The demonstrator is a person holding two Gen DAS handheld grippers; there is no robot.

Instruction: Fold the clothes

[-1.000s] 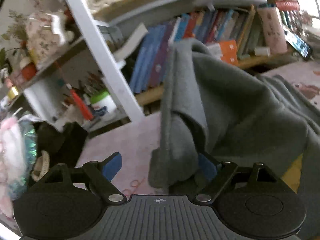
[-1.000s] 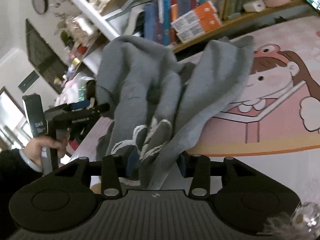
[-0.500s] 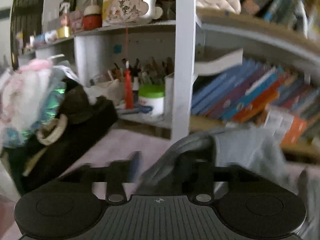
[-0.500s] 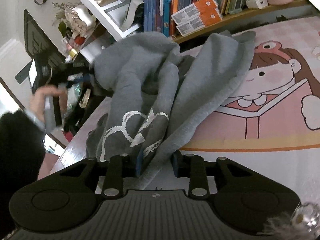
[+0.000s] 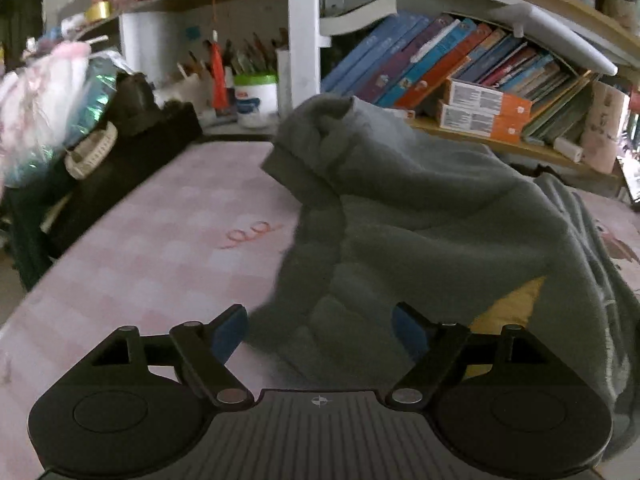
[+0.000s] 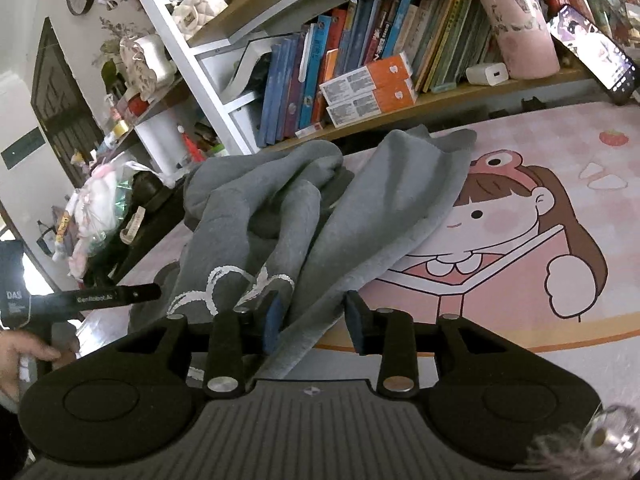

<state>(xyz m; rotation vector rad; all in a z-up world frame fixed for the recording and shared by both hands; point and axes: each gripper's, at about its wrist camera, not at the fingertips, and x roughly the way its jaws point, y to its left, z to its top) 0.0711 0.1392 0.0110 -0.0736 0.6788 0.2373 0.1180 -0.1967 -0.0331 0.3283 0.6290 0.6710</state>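
A grey sweatshirt [image 5: 420, 216] lies crumpled in a heap on the pink cartoon mat [image 5: 160, 248]; it also shows in the right wrist view [image 6: 280, 216], with a white outline print facing up. My left gripper [image 5: 320, 330] is open, its blue pads either side of the garment's near fold without closing on it. My right gripper [image 6: 314, 322] is open, with a fold of the sweatshirt's edge lying between its blue pads. The left gripper's body [image 6: 96, 300] shows at the left of the right wrist view.
A bookshelf [image 6: 360, 64] full of books runs along the back of the mat. A black bag [image 5: 120, 148] and a pink-white bundle [image 5: 36, 92] sit at the far left. A phone [image 6: 592, 52] leans at the far right.
My left gripper let go of the sweatshirt, swung away and came back low with its jaws open. My right gripper opened. The garment dropped onto the mat.
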